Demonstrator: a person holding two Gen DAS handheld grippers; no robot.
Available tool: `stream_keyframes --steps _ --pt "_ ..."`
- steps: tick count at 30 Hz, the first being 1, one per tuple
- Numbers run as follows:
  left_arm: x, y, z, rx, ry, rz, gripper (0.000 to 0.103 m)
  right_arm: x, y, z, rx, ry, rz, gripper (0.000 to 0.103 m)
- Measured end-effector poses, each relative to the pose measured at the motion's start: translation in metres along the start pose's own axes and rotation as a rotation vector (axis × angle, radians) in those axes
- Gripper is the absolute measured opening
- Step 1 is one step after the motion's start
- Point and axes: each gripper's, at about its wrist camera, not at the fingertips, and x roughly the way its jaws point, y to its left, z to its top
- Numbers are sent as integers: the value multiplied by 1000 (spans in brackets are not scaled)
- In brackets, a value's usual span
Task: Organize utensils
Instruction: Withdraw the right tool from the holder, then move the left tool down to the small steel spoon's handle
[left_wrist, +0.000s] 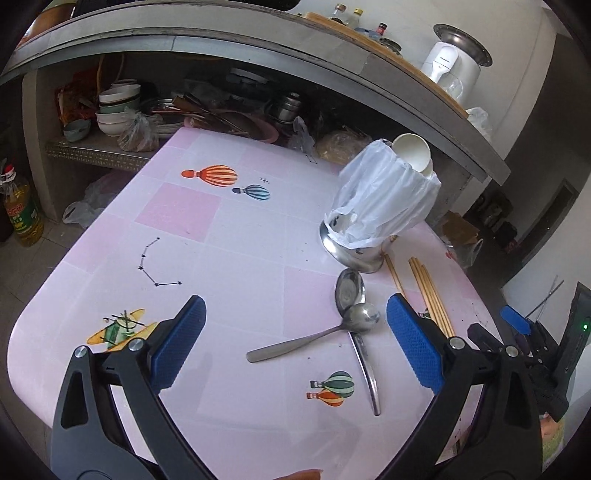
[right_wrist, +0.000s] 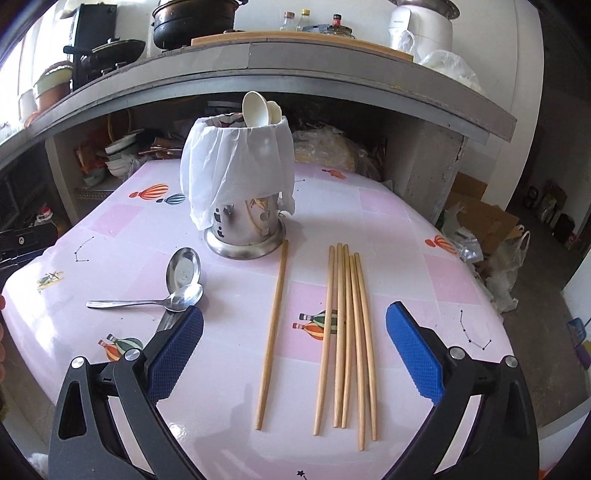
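Note:
A steel utensil holder (right_wrist: 245, 229) lined with a white plastic bag stands on the pink table (right_wrist: 406, 229), with white plastic spoons (right_wrist: 255, 109) sticking out of it. Two metal spoons (left_wrist: 347, 321) lie crossed near its base, the smaller (right_wrist: 177, 300) resting over the larger (right_wrist: 183, 271). One wooden chopstick (right_wrist: 273, 332) lies alone; several more (right_wrist: 347, 339) lie in a bundle to its right. My left gripper (left_wrist: 295, 339) hovers open above the spoons (left_wrist: 347, 291). My right gripper (right_wrist: 294, 350) hovers open above the chopsticks. Neither holds anything. The holder (left_wrist: 369, 221) also shows in the left wrist view.
Behind the table, a concrete shelf (left_wrist: 110, 147) holds stacked bowls (left_wrist: 118, 107) and pans. A counter (right_wrist: 258, 62) above carries a black pot (right_wrist: 192, 22), bottles and a white appliance (right_wrist: 421, 22). Cardboard and bags (right_wrist: 491, 229) lie on the floor to the right. An oil bottle (left_wrist: 22, 210) stands left.

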Motion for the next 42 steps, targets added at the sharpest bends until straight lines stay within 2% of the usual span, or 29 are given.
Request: stream_keyframes --steps 4,10,18,22,27,28,33,37,42 --pt "11 -14 -3 54 17 -3 95 1 -6 2 20 -12 15 96" --pt "27 -30 -2 135 30 -52 95 3 -17 0 38 -32 76 96" --pt "56 -52 -2 370 78 62 95 10 -35 -2 138 11 234 96" --pt "68 -54 -4 461 113 78 95 14 -31 -3 129 28 305 96" --pt "83 -54 -9 558 162 81 94 16 -27 -4 111 34 335 96" --pt "85 -54 -10 572 171 75 92 16 -26 -4 109 37 337 96" --pt "101 -56 -18 646 258 58 68 20 -27 -3 116 45 346 96" --pt "112 -59 -25 694 309 67 58 21 -28 -2 119 48 344 96" --pt "119 -60 -28 698 343 76 46 21 -30 -3 122 50 342 96"
